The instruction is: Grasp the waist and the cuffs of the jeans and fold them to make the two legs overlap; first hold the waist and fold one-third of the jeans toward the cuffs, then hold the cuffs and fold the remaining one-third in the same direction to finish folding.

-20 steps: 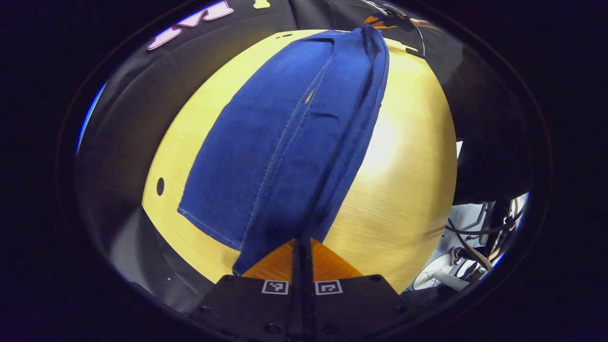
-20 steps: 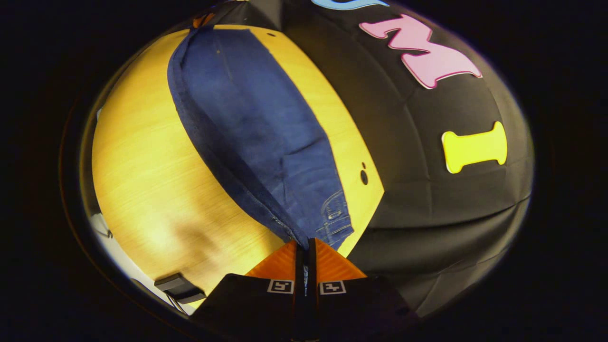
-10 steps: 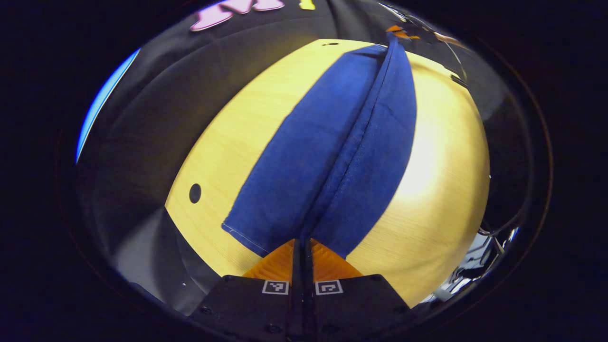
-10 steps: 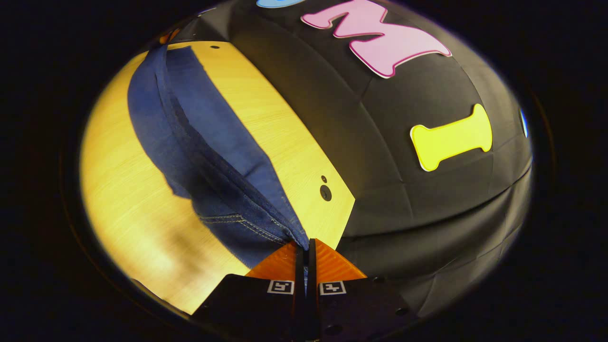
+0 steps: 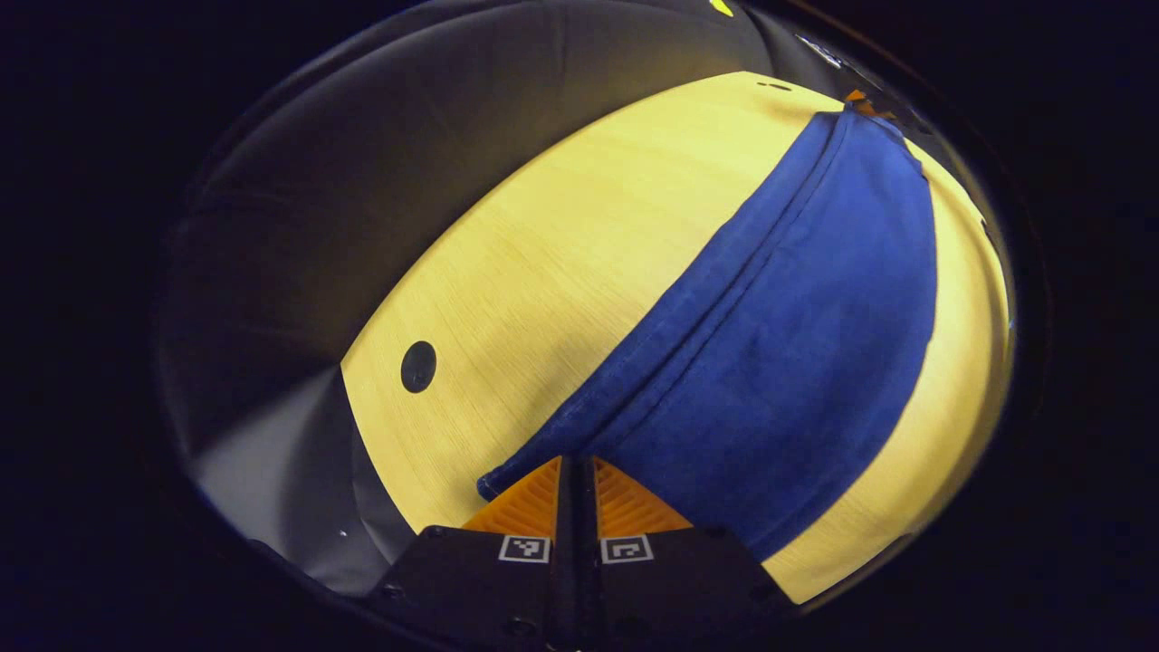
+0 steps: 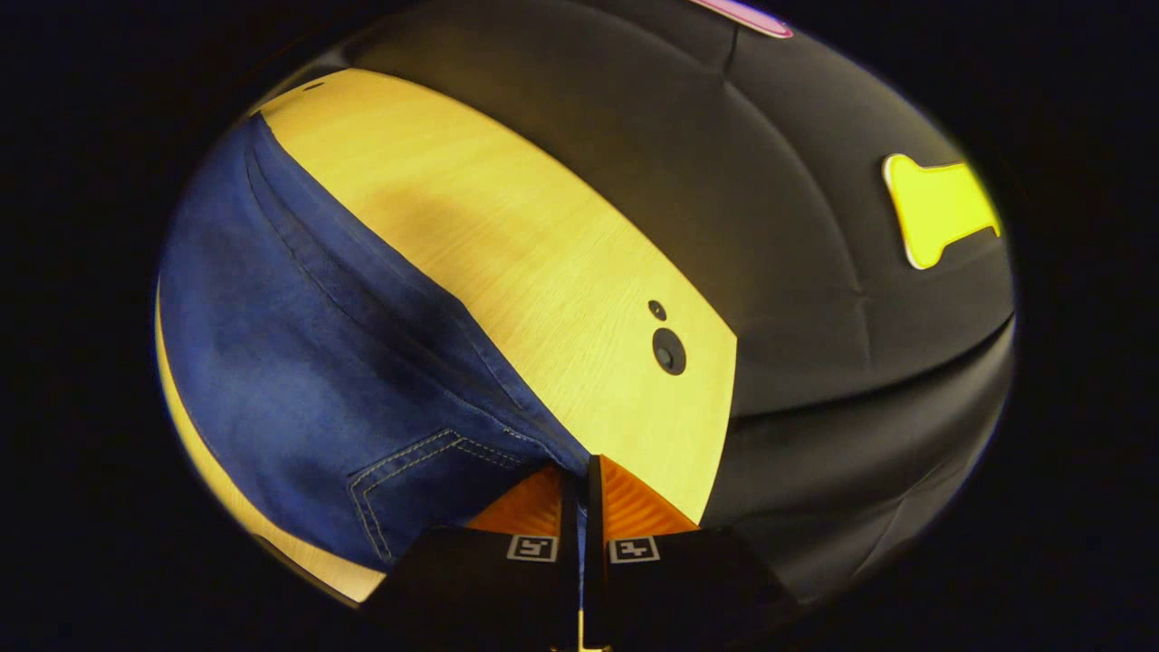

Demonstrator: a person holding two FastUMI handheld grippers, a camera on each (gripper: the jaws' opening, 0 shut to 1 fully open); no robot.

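Since a second ago the lifted leg has dropped over its twin, so the jeans (image 5: 797,362) lie doubled on the table (image 5: 561,272), left gripper (image 5: 577,466) and right gripper (image 6: 579,471) both clamped on denim; both thirds-folds remain.

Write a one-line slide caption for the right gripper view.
Right tool pinches the waist end of the blue denim jeans over the pale wooden table.
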